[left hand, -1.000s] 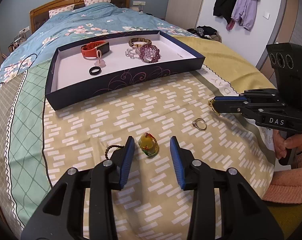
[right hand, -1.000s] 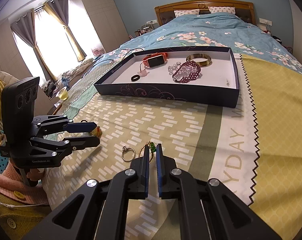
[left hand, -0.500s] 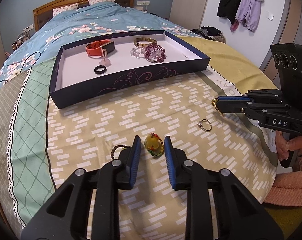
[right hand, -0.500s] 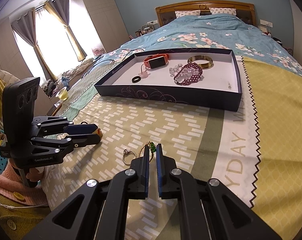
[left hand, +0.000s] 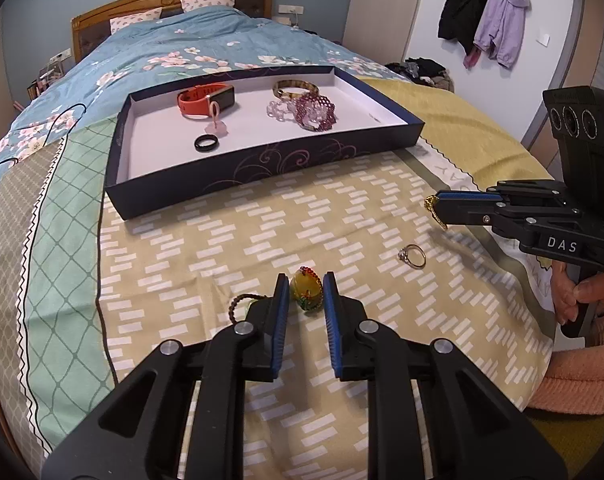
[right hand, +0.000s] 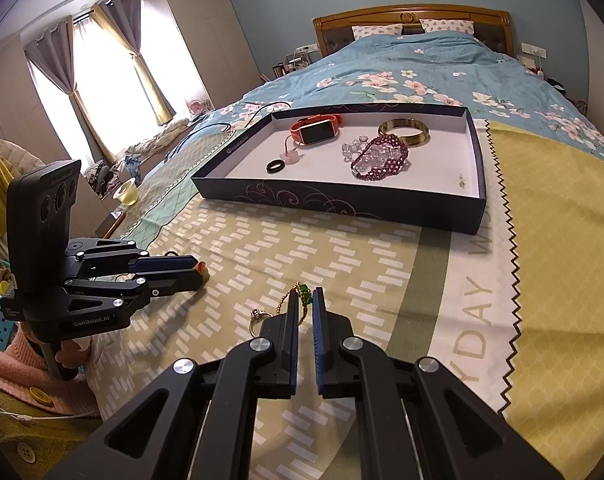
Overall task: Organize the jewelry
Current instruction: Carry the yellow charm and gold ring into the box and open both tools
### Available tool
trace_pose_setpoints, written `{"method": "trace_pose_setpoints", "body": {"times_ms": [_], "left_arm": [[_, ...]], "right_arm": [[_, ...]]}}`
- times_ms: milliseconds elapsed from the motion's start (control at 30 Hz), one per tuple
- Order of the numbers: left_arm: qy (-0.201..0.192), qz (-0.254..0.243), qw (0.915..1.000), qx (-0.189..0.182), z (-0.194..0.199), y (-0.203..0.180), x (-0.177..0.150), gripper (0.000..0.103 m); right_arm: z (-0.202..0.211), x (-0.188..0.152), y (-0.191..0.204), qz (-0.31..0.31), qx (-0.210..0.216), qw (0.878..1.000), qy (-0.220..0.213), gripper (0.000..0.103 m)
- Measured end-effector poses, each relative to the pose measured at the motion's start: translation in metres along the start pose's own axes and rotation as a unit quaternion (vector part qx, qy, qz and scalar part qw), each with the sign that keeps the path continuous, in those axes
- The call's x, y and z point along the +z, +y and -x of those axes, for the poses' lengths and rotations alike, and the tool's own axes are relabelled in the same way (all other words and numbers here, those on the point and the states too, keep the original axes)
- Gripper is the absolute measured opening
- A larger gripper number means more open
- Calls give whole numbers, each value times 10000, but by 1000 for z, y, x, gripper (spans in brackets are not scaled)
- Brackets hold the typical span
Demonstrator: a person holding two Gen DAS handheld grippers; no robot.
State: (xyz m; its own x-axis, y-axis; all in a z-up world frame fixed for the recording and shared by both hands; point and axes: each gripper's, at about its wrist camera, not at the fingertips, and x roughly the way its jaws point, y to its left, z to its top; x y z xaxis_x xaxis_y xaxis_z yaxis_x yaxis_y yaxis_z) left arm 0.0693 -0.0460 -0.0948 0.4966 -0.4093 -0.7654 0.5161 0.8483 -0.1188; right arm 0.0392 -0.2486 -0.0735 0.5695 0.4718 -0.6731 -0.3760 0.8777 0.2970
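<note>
Your left tongs (left hand: 305, 294) sat half-spread around the yellow pendant (left hand: 306, 288), one blue pad on each side, not visibly touching it. The pendant lay on the bedspread (left hand: 230, 240) right at the tips, long axis pointing away along the fingers; its cord loop (left hand: 242, 305) trailed off to the left. The silver ring (left hand: 413, 256) lay loose to the right, nearer your right tongs (right hand: 304, 306). Those were pressed together on the gold chain (right hand: 298, 300) with green beads, lifted off the cloth. The tray (left hand: 262, 168) stood well beyond both.
</note>
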Motion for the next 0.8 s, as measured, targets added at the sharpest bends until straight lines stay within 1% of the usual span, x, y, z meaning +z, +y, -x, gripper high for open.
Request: {"method": "trace_pose_setpoints", "body": {"times_ms": [233, 433, 633, 800], "left_arm": [[-141, -13, 9999, -50, 8, -1, 3, 18], [-277, -10, 9996, -101, 15, 1, 9, 18], [-462, -41, 9989, -47, 24, 4, 20, 18], [-657, -119, 9977, 84, 32, 6, 33, 18]], "right_arm": [[2, 6, 0, 34, -3, 10000, -68, 5], [6, 18, -1, 109, -54, 9997, -212, 5], [8, 34, -1, 229, -133, 9990, -352, 5], [9, 47, -1, 321, -193, 9982, -466, 5]]}}
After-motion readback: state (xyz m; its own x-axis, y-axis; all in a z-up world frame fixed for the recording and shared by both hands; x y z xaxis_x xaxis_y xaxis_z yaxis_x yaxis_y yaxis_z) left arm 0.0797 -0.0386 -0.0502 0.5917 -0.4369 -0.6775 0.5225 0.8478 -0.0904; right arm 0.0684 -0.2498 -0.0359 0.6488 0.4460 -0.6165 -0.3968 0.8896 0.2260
